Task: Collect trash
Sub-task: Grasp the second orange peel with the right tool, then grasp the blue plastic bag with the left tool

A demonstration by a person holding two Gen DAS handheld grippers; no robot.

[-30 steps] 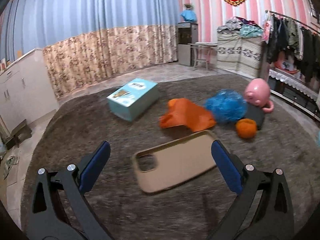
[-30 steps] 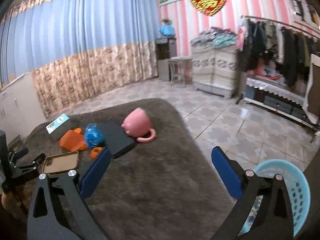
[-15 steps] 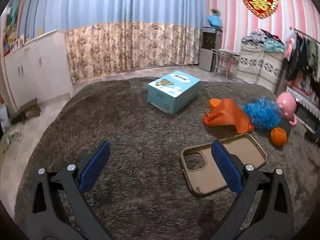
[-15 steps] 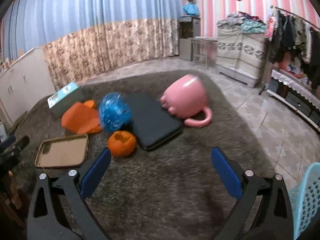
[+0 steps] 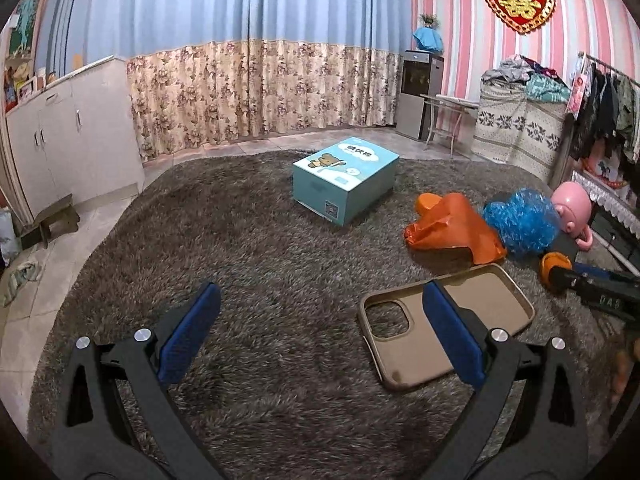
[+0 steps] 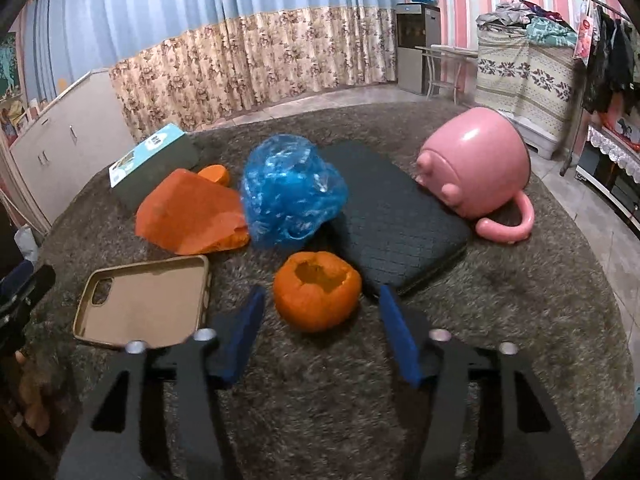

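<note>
Shaggy rug [image 6: 480, 320], orange peel [image 6: 317, 296] between gripper [image 6: 322, 300] pads

There's a red heart ornament [image 5: 519, 0] on the striped wall, and it carries a gold double-happiness character, 囍. The teal box [image 5: 345, 179] on the carpet has a white cloud label with characters too small to read. On the right gripper [image 5: 608, 298], white marks, possibly "PA8".
</note>
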